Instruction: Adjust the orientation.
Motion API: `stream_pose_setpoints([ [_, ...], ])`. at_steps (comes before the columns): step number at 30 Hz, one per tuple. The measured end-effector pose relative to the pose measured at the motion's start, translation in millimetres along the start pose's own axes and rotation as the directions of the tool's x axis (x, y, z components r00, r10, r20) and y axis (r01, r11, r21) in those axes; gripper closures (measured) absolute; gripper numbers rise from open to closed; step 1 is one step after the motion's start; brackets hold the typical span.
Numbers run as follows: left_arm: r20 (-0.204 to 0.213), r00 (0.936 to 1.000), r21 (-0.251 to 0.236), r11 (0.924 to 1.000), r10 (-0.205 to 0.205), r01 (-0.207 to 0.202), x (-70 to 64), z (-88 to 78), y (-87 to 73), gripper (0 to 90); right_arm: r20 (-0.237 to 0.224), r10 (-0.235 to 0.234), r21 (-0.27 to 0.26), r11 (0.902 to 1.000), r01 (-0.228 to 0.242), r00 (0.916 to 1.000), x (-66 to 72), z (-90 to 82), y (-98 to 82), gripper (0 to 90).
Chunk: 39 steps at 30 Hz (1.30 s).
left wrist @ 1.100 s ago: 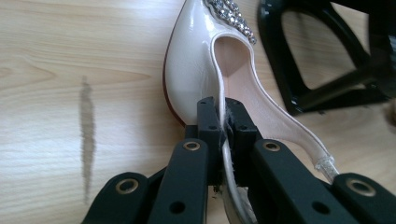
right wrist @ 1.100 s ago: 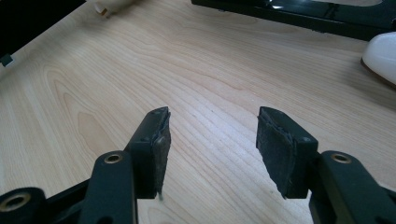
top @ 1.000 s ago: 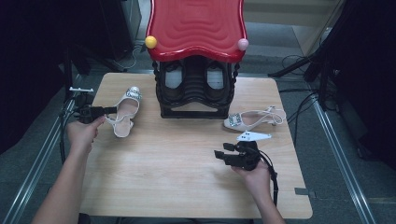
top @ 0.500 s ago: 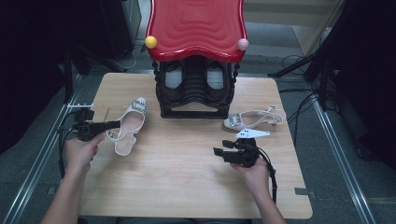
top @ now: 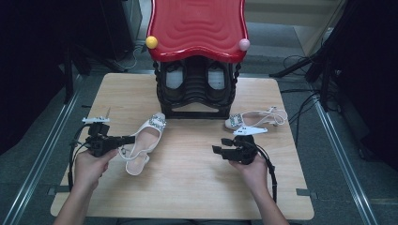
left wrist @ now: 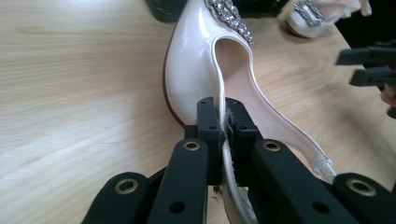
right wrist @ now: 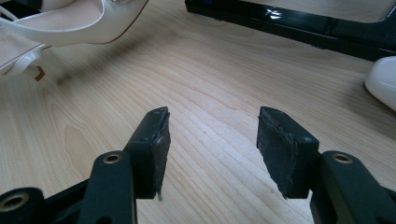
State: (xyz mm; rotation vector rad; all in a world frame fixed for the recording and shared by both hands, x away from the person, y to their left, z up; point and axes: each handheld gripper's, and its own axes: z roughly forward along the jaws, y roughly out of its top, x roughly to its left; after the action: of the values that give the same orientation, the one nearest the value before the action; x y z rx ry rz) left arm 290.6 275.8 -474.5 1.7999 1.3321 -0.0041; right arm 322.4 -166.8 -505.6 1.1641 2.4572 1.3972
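A black shoe rack with a wavy red top stands at the far side of the wooden table. A yellow ball and a pink ball sit at the front corners of the top. Black cables lie on the grey floor.

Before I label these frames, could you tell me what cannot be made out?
- Shoe heel: left gripper view, behind the left tool clamping its side rim.
- Second shoe toe: high view, behind the right tool's plate.
- Rack shelf contents: high view, shadowed by the red top.
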Motion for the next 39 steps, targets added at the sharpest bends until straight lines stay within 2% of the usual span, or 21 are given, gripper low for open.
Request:
stream_pose_setpoints([
  [6, 0.05, 0.9984, 0.024, 0.9993, 0.027, -0.028, -13.6, 12.5, 0.4, 87.2, 0.003, -0.014, 0.015, 0.9998, 0.013, 0.9999, 2.6, 2.3, -0.2, 45.7],
  [11, 0.077, 0.9958, 0.053, 0.9971, 0.05, -0.054, -23.2, 27.2, 0.8, 87.1, 0.009, -0.01, 0.017, 0.9998, 0.01, 0.9999, 3.0, 1.3, -0.9, 45.7],
  [14, 0.105, 0.9928, 0.072, 0.9952, 0.057, -0.065, -30.5, 38.3, 2.0, 87.1, 0.01, -0.007, 0.02, 0.9998, 0.006, 0.9999, 4.0, 0.5, -1.8, 45.3],
  [19, 0.157, 0.9844, 0.111, 0.989, 0.08, -0.098, -44.2, 59.0, 4.2, 87.1, 0.019, -0.006, 0.016, 0.9999, 0.006, 0.9998, 5.4, -1.9, -6.0, 45.1],
  [23, 0.176, 0.9798, 0.143, 0.9824, 0.095, -0.12, -51.8, 77.5, 5.4, 87.0, 0.027, 0.0, 0.017, 0.9999, 0.0, 0.9996, 6.4, -5.3, -9.6, 45.2],
  [28, 0.207, 0.9755, 0.167, 0.9799, 0.074, -0.11, -53.3, 94.7, 6.8, 86.8, 0.037, 0.006, 0.013, 0.9999, -0.006, 0.9993, 8.0, -9.4, -14.6, 45.2],
  [32, 0.161, 0.982, 0.18, 0.9752, 0.1, -0.129, -52.5, 103.6, 6.9, 86.5, 0.043, 0.022, 0.012, 0.9997, -0.022, 0.9988, 9.6, -9.5, -16.9, 44.9],
  [34, 0.156, 0.9816, 0.191, 0.9716, 0.11, -0.139, -51.0, 104.2, 7.3, 86.3, 0.042, 0.025, 0.013, 0.9996, -0.025, 0.9988, 11.1, -8.7, -17.4, 44.9],
  [36, 0.131, 0.9822, 0.195, 0.9679, 0.134, -0.158, -51.8, 105.3, 6.9, 85.6, 0.045, 0.015, 0.016, 0.9997, -0.016, 0.9989, 12.8, -6.8, -17.8, 45.2],
  [37, 0.127, 0.9815, 0.192, 0.9673, 0.143, -0.166, -53.1, 105.0, 6.9, 85.3, 0.049, 0.01, 0.02, 0.9997, -0.011, 0.9988, 13.8, -5.8, -17.9, 45.5],
  [39, 0.11, 0.9778, 0.193, 0.961, 0.179, -0.197, -57.2, 104.4, 6.8, 84.6, 0.051, 0.003, 0.026, 0.9997, -0.004, 0.9987, 15.4, -3.7, -17.9, 46.7],
])
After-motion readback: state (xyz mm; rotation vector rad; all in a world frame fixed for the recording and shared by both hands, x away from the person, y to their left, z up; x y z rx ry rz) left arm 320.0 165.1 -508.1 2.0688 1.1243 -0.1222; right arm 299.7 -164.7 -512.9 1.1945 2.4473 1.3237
